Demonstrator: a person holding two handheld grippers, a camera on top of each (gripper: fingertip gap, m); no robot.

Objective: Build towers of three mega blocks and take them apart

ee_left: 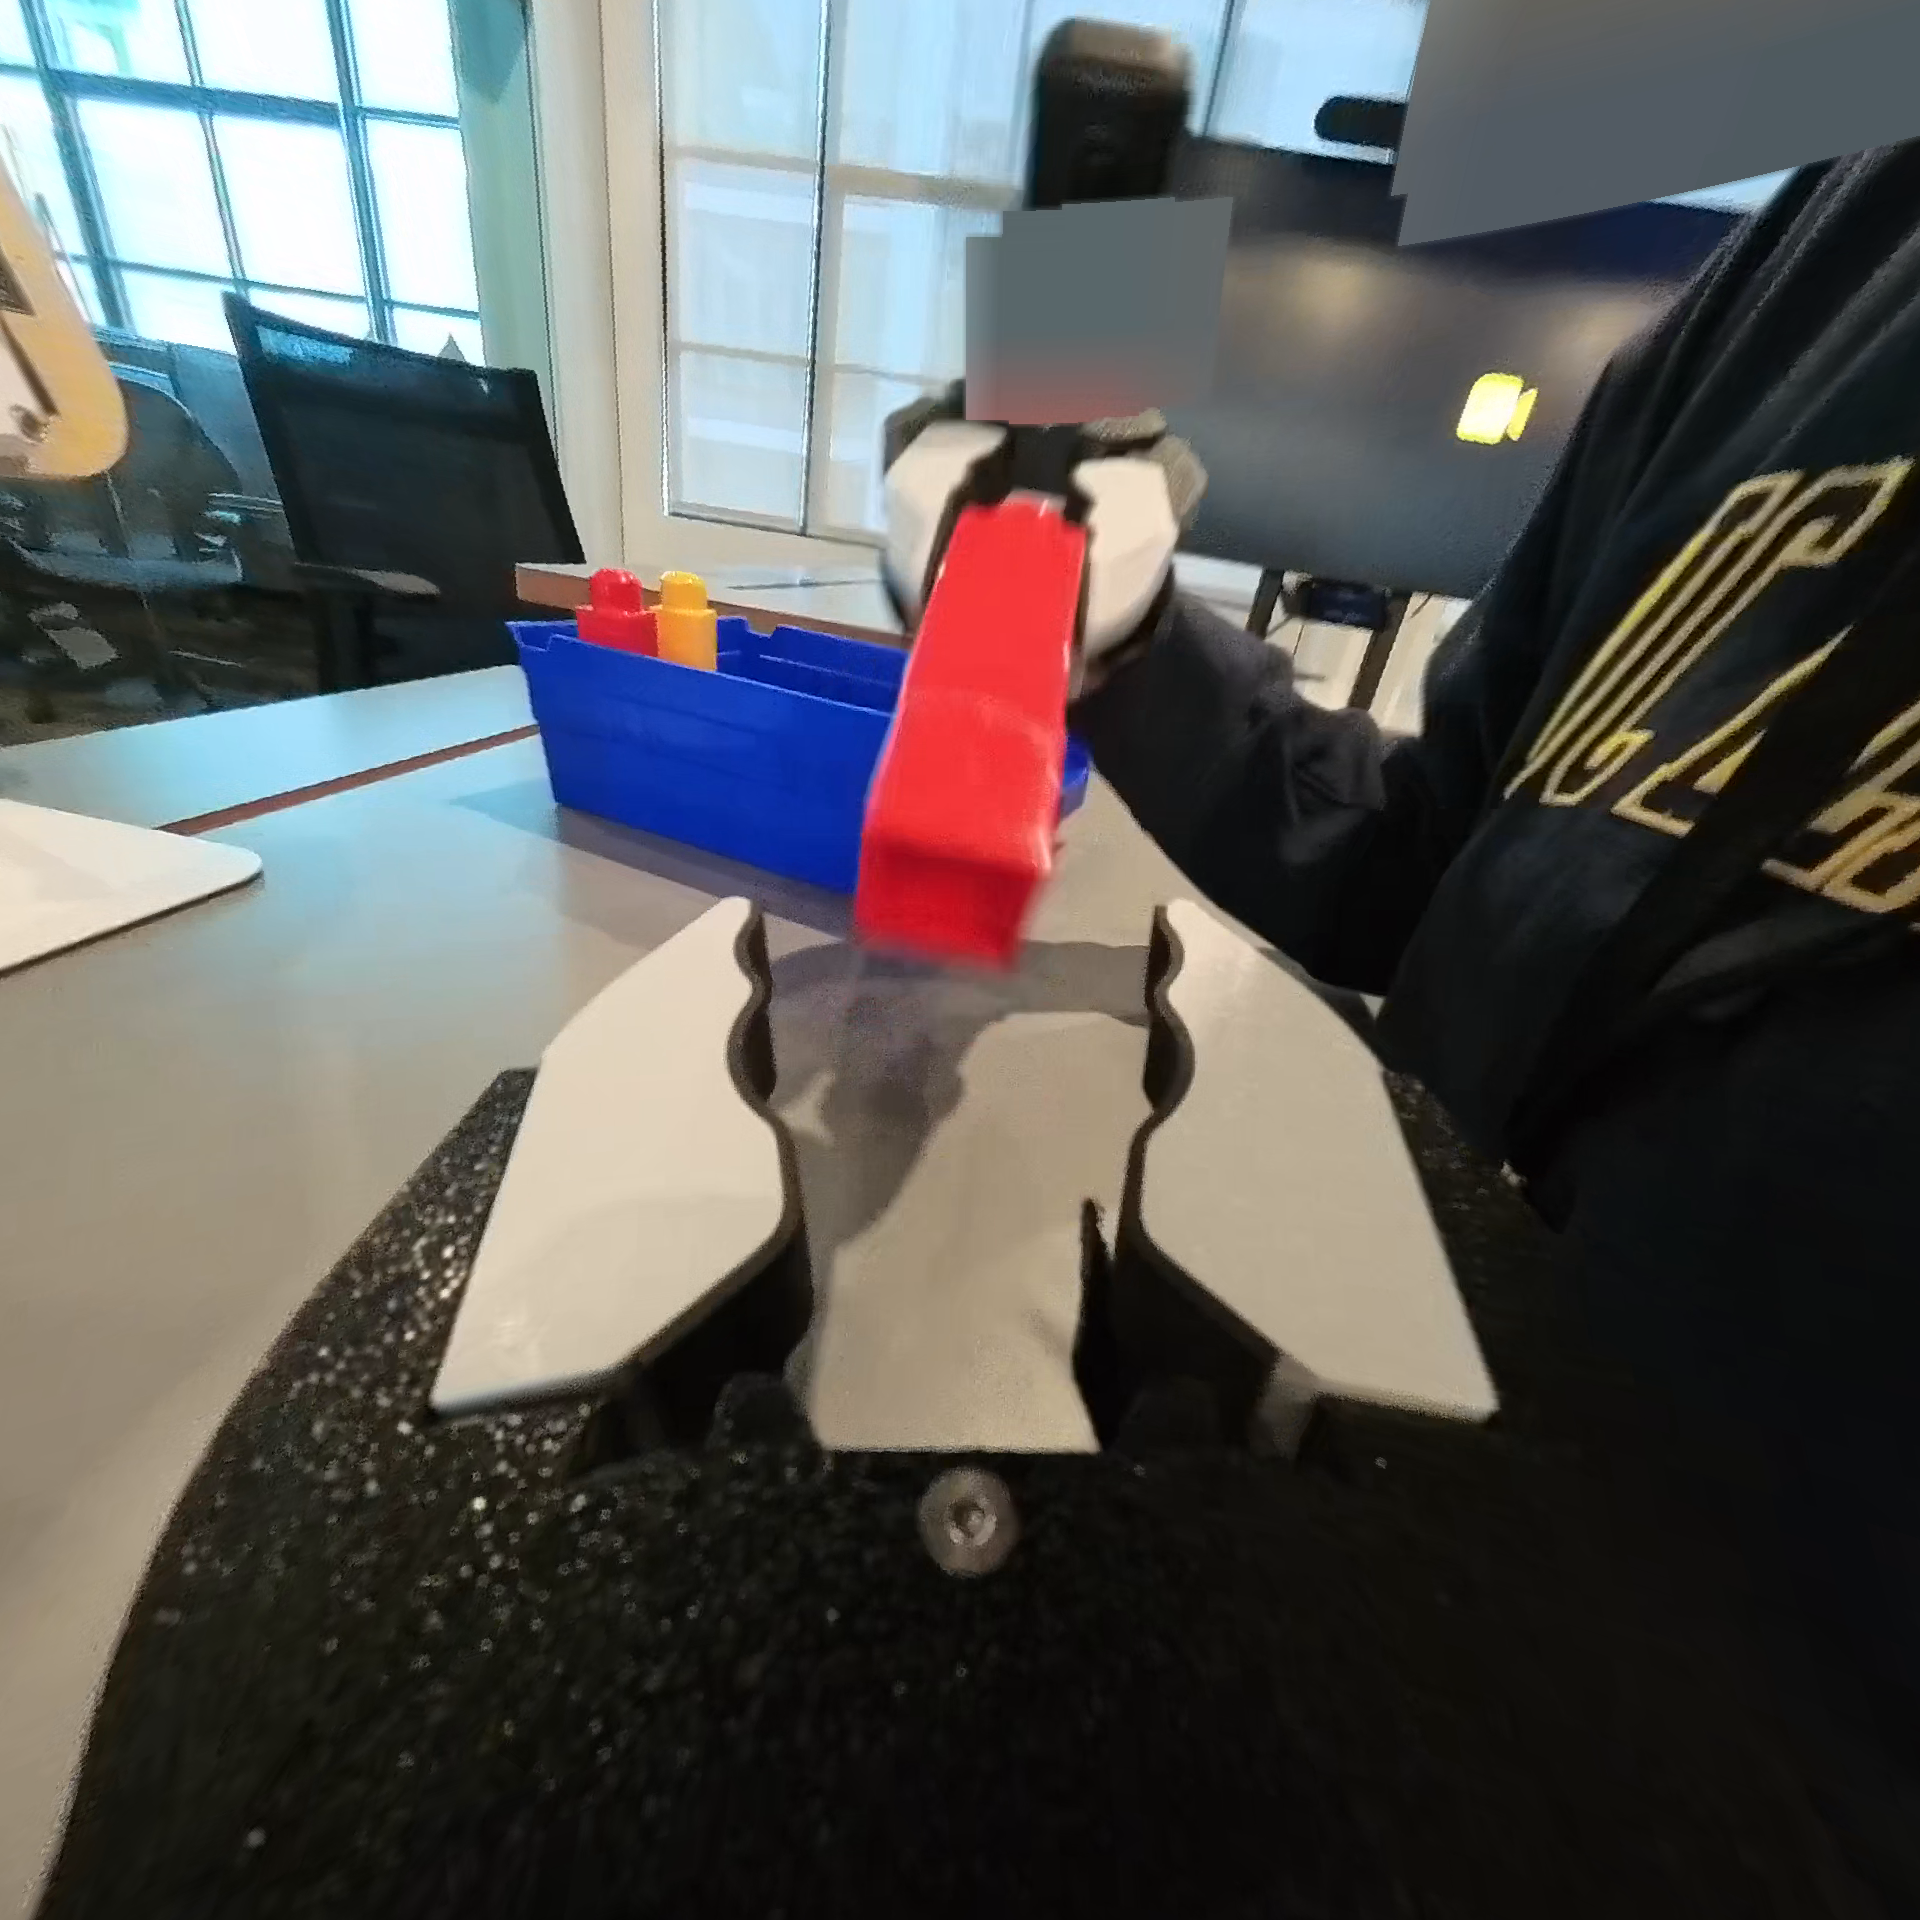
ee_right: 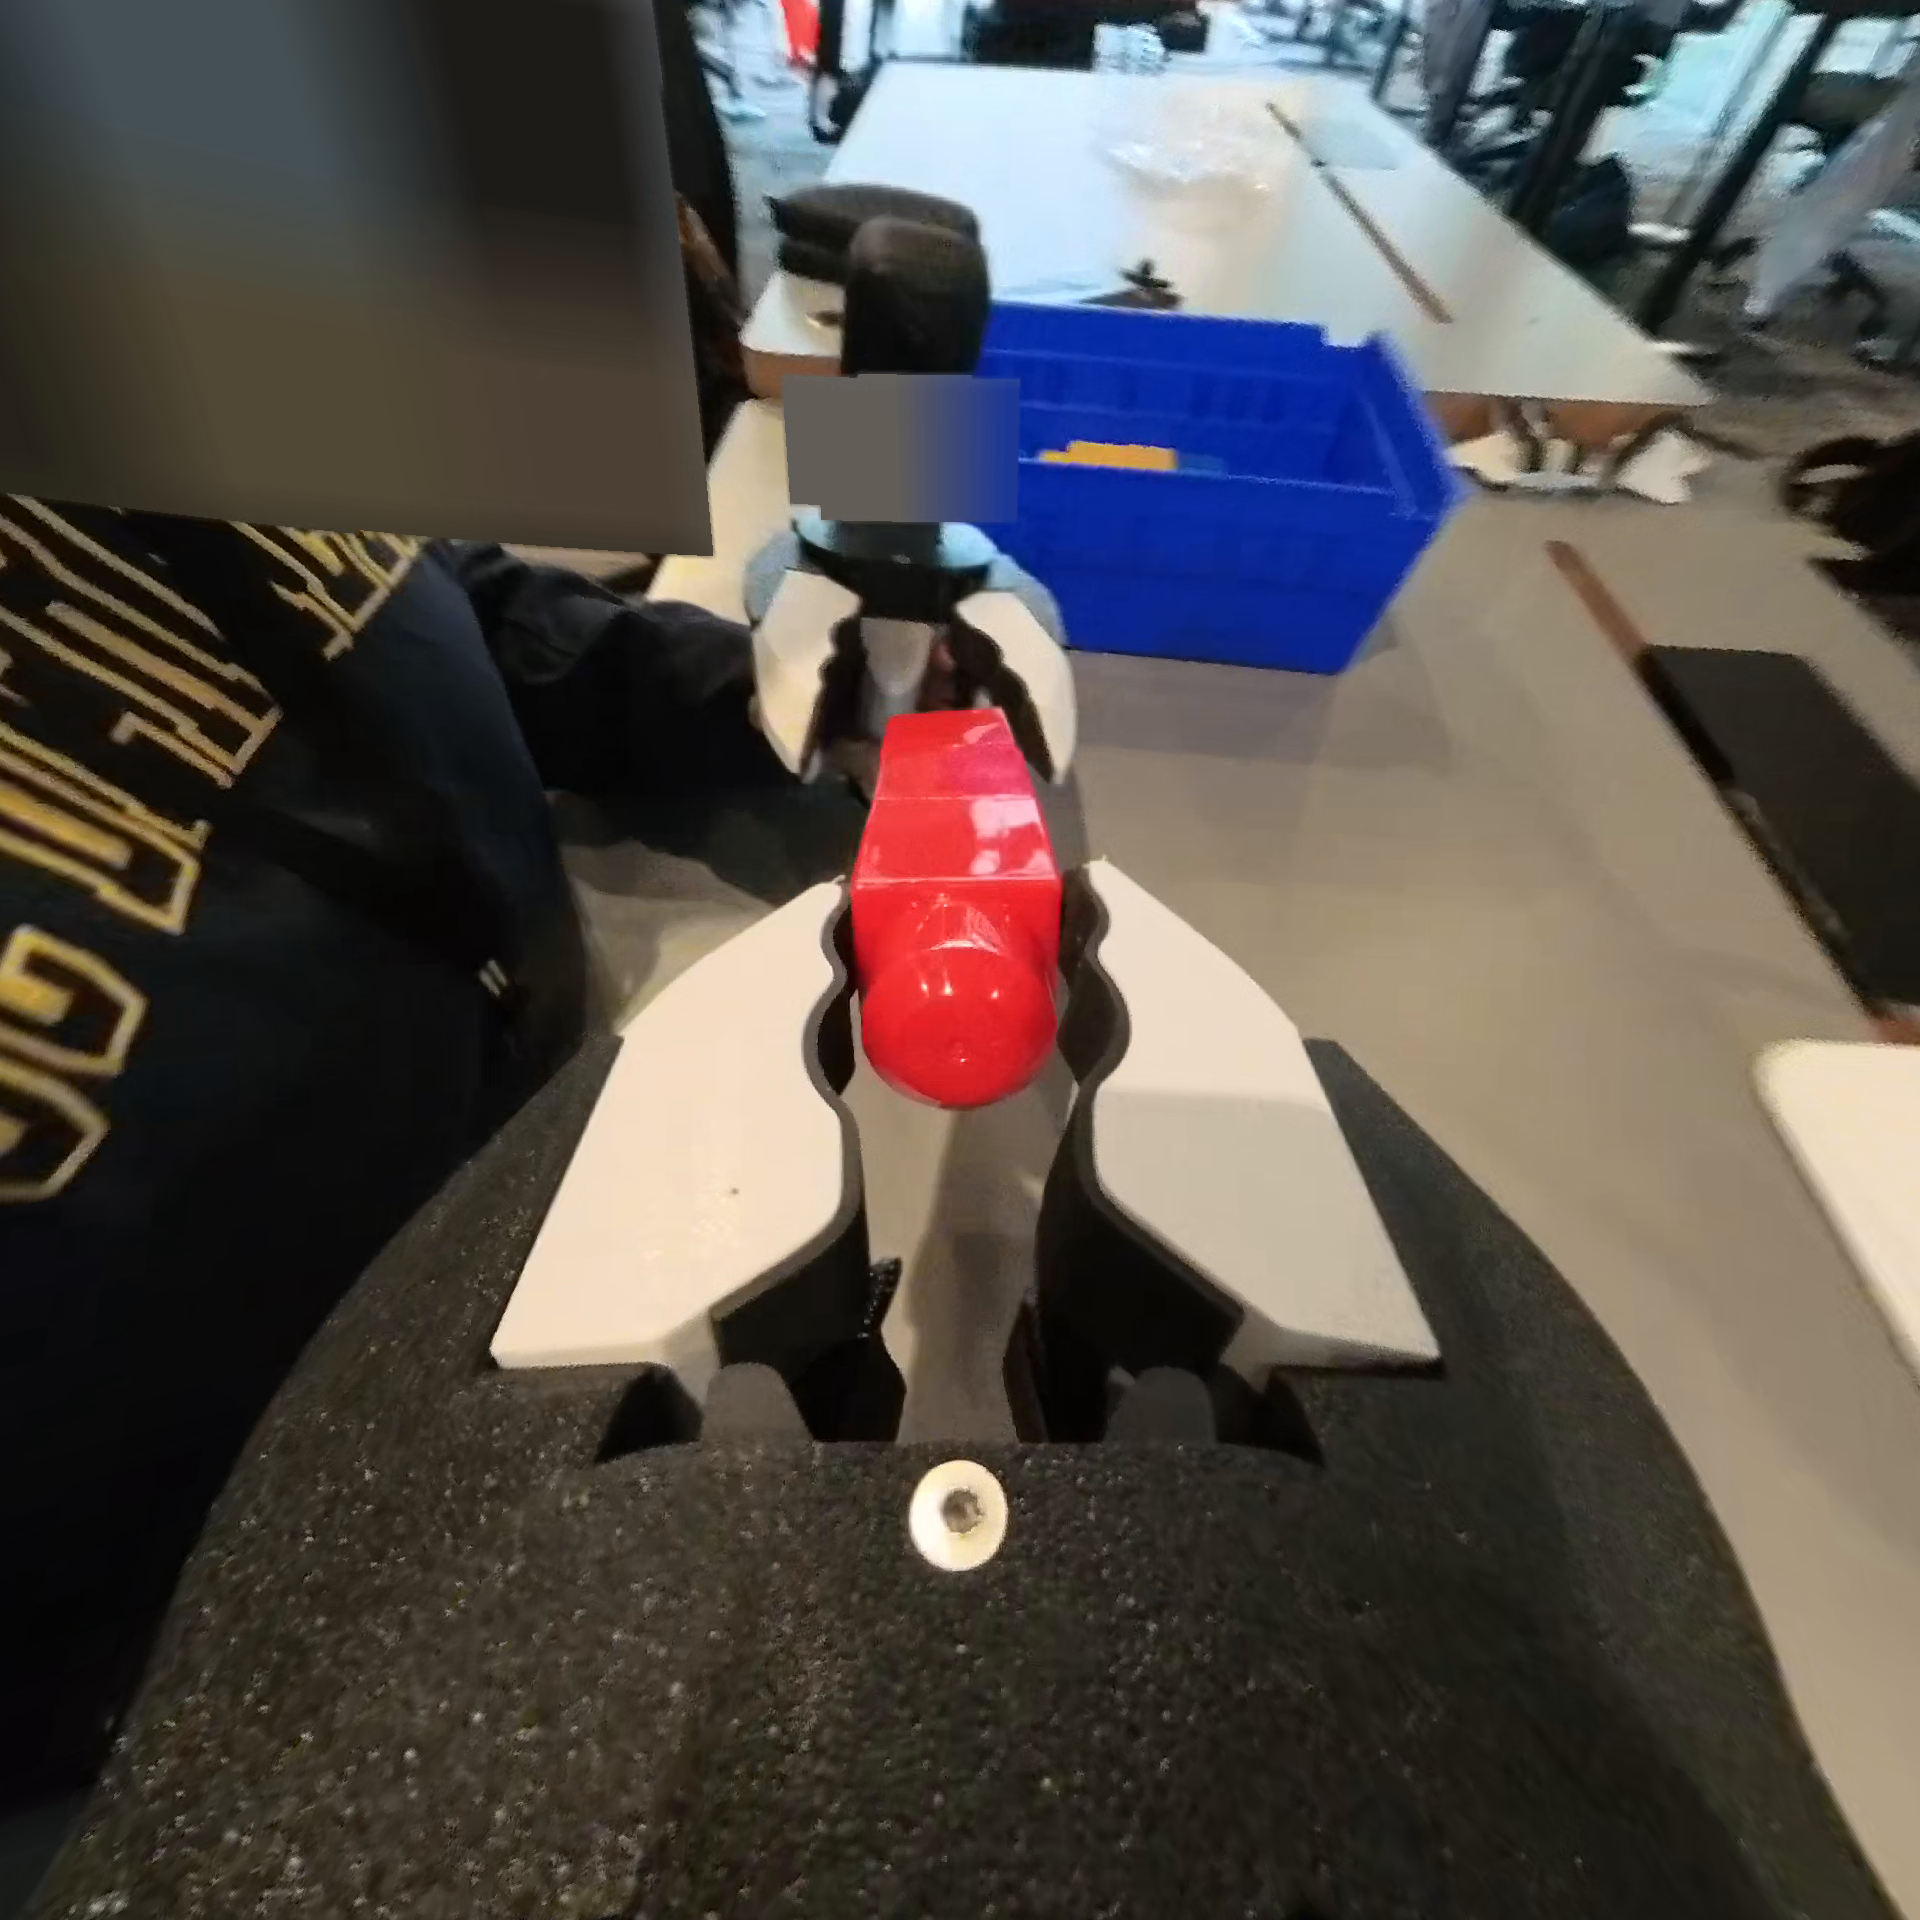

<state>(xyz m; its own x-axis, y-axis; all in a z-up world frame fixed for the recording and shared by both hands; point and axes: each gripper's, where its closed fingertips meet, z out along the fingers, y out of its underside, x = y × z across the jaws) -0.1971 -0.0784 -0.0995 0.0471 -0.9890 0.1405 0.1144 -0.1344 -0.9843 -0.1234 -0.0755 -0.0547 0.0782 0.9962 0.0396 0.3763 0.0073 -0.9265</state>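
Observation:
A tower of stacked red mega blocks (ee_right: 956,831) is held level above the grey table (ee_left: 312,1039). My right gripper (ee_right: 961,904) is shut on the knob-end block, with the knob pointing back between its fingers. In the left wrist view the right gripper (ee_left: 1029,509) holds the far end of the tower (ee_left: 977,727). My left gripper (ee_left: 956,966) is open, and the tower's hollow base end is just at its fingertips. In the right wrist view the left gripper (ee_right: 935,753) flanks that end. A blue bin (ee_left: 707,748) holds a red block (ee_left: 615,613) and a yellow block (ee_left: 686,623).
The blue bin (ee_right: 1226,582) stands behind the grippers, with a yellow block (ee_right: 1112,455) inside. A white pad (ee_left: 83,883) lies at one table side and a black mat (ee_right: 1808,790) at the other. A person's dark sleeve (ee_left: 1299,790) is close by. A black chair (ee_left: 395,499) stands beyond the table.

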